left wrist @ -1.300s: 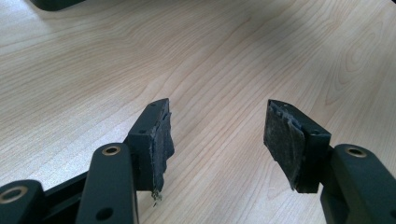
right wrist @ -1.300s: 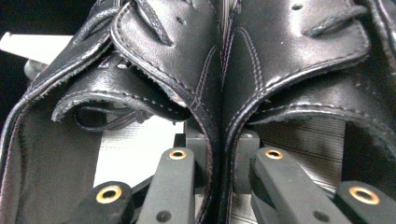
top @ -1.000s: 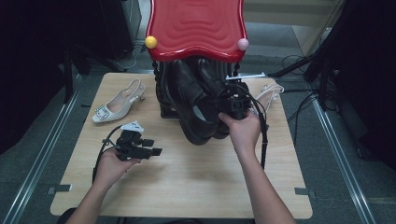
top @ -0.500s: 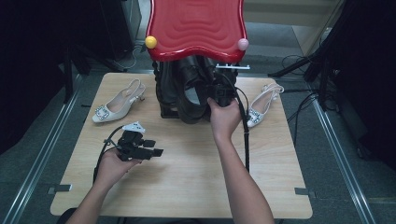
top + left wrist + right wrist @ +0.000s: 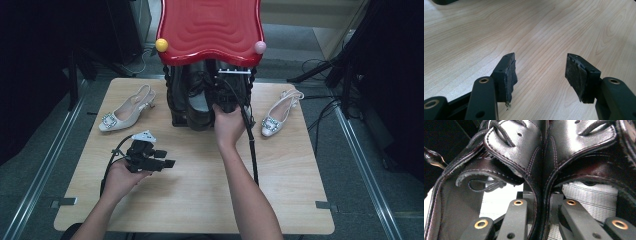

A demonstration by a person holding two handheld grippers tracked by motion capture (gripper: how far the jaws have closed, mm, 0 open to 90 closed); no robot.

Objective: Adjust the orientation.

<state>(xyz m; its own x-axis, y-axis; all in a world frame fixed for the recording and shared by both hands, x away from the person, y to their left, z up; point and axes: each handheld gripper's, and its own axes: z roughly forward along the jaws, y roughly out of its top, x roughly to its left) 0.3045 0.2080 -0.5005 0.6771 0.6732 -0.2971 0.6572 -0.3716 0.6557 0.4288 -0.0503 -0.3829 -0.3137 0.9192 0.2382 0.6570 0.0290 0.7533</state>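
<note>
High view: black shoes (image 5: 197, 100) now pushed in under red rack (image 5: 210, 30).
Right hand-held gripper (image 5: 541, 202): pinching both inner collars.
Left hand-held gripper (image 5: 540, 72): spread, idle.
Meaning: placement probably nearly done.

No text, label, brand, number or sign can be read anywhere, neither on the black shoes (image 5: 541, 157), the pale sandals (image 5: 125, 112) nor the red stand (image 5: 210, 27).
</note>
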